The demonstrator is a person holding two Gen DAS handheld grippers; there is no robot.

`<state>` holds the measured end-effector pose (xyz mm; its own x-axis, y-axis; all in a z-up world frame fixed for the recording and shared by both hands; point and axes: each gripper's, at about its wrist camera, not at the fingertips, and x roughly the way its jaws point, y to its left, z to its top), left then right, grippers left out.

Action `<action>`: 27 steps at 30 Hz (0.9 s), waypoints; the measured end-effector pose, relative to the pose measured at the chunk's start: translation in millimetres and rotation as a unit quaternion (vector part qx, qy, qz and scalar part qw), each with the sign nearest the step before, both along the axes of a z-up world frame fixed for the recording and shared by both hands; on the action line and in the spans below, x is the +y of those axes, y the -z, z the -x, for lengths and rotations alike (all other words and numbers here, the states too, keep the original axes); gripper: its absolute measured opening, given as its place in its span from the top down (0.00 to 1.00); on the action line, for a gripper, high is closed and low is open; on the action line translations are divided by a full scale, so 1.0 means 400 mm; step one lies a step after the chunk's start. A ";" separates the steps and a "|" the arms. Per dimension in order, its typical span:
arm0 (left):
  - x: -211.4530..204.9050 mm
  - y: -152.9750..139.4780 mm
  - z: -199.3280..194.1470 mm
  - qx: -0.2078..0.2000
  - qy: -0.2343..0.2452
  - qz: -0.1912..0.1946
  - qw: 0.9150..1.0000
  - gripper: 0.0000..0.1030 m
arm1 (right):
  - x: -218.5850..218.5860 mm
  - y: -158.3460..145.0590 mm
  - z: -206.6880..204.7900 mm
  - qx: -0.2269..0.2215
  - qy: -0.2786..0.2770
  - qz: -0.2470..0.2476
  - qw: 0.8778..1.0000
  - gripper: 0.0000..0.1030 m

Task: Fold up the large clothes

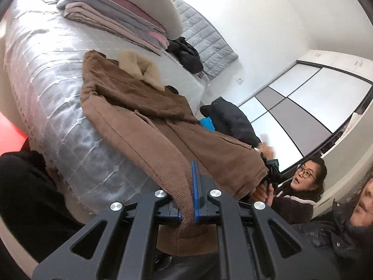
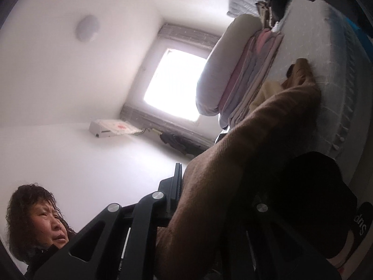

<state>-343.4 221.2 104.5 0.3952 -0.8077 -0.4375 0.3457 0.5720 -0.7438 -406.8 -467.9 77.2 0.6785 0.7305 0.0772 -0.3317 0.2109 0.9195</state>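
The quilted mattress (image 1: 46, 88) supports the brown coat (image 1: 139, 107), collar end beside the folded bedding stack (image 1: 121, 14). The left gripper (image 1: 187, 200) is closed on the coat hem. The right gripper (image 2: 200, 200) also pinches coat fabric.

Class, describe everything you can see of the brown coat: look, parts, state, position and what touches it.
The brown coat looks like coarse woven wool, with a cream fleecy collar. It lies spread, rumpled, across the quilted bed, its lower part lifted off the edge. The left gripper is shut on one hem corner; the right gripper holds another part.
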 end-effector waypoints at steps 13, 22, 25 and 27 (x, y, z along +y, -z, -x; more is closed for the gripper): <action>0.083 0.058 -0.206 0.042 -0.069 0.098 0.992 0.94 | -0.094 0.044 -0.191 0.026 0.037 -0.051 0.998 0.90; 0.073 0.064 -0.675 0.046 -0.125 0.151 0.979 0.94 | -0.123 0.017 -0.689 0.073 0.049 -0.036 0.995 0.90; 0.068 0.112 -0.849 0.056 -0.157 0.159 0.973 0.94 | -0.126 0.036 -0.872 0.106 0.065 -0.008 0.992 0.90; 0.059 0.182 -0.980 0.083 -0.186 0.154 0.967 0.93 | -0.127 0.081 -0.999 0.145 0.076 0.012 0.986 0.90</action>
